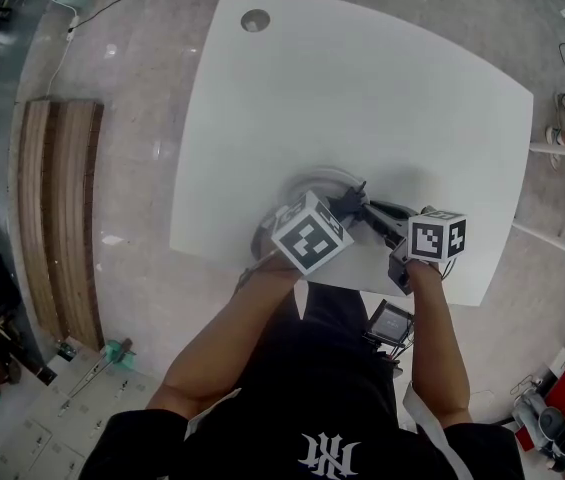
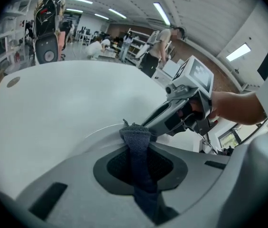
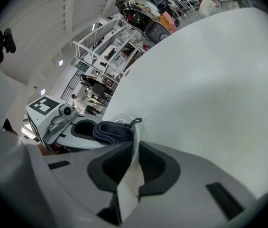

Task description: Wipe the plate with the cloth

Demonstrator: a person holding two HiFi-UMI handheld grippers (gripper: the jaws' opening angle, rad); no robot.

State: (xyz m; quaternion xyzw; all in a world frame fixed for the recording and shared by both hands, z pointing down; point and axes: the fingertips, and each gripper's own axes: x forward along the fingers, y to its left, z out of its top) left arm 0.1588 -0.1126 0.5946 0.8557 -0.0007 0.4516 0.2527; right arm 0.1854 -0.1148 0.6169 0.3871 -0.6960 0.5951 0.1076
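Left hand-held gripper (image 2: 137, 136) clamped on dark cloth (image 2: 141, 167), right hand-held gripper (image 3: 134, 144) pinching plate (image 3: 128, 184) rim, plate mostly hidden beneath both.

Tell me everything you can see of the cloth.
The cloth is dark blue-grey with a coarse knitted look. It is folded into several layers, and a small loop sticks out at one corner. The jaws of the left hand-held gripper are shut on it, and its bunched end stands past their tips. It lies against the white plate, close to the rim that the right hand-held gripper clamps.
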